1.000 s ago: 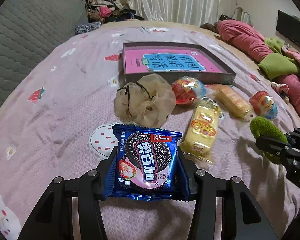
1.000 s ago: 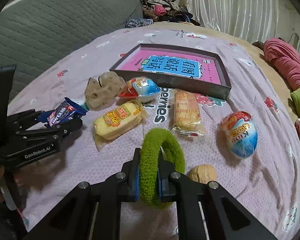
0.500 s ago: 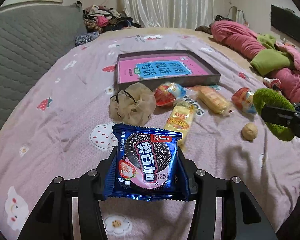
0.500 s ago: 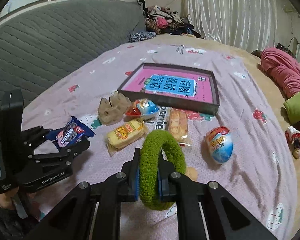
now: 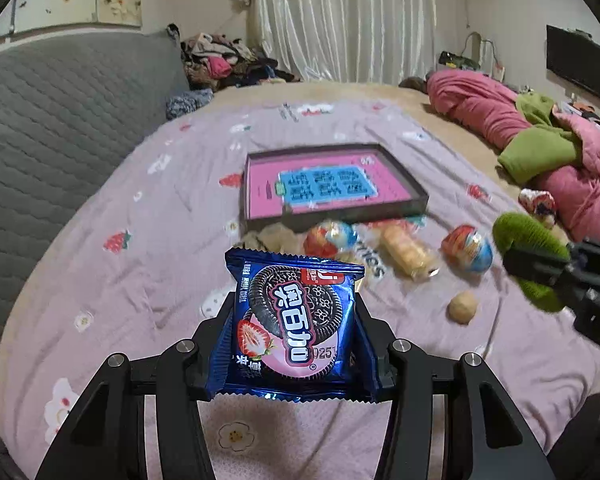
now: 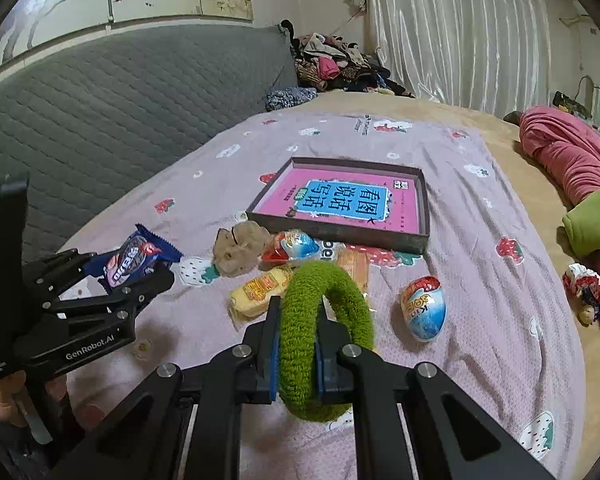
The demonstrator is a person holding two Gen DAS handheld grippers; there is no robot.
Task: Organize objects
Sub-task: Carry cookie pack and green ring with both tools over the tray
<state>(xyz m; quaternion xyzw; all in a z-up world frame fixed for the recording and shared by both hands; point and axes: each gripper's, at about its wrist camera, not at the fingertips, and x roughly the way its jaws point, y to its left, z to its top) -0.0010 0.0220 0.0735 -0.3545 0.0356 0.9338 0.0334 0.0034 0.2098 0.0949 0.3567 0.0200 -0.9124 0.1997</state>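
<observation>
I've got cookie pack (image 5: 296, 322) pinched in L gripper (image 5: 296, 344), scrunchie (image 6: 322, 336) clamped in R gripper (image 6: 296, 364); tray (image 6: 416, 240) empty, snacks left on bed (image 6: 480, 360).

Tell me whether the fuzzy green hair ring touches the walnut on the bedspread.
Apart. The left wrist view shows the fuzzy green hair ring pinched in the right gripper, with bedspread between it and the walnut.
</observation>
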